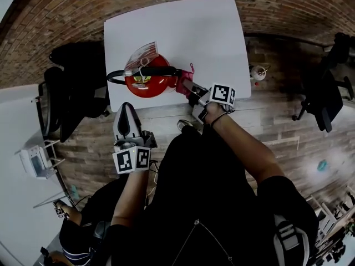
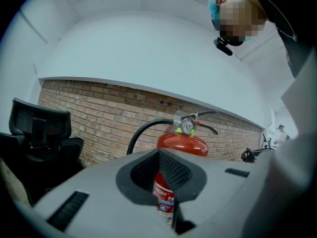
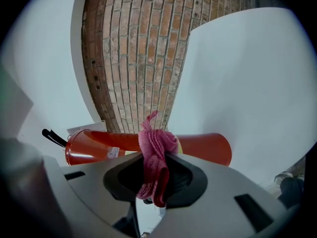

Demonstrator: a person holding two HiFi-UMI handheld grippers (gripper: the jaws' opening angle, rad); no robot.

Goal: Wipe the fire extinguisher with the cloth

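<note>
Left gripper (image 1: 128,110): off the table's near edge, well short of the extinguisher. Its jaws are together at the tips with nothing between them, and it points at the cylinder.
Table (image 1: 183,32): white; the extinguisher is the only thing on it.
Extinguisher (image 1: 147,81): red, upright near the table's near edge, with the hose (image 1: 119,75) curling off its left side. No gripper steadies it.
Cloth (image 1: 184,85): pink and bunched, lying against the right side of the cylinder.
Right gripper (image 1: 191,92): reaches in from the near right, jaws clamped on the cloth, a fold hanging below the pads.
Done: the cloth is picked up and brought to the cylinder.
Under way: judging by the contact, wiping of the right side.
Left: likely the near, left and far sides, and the top around the valve and hose. The red surface shows no mark of what has been wiped, so I cannot tell how much is clean.
</note>
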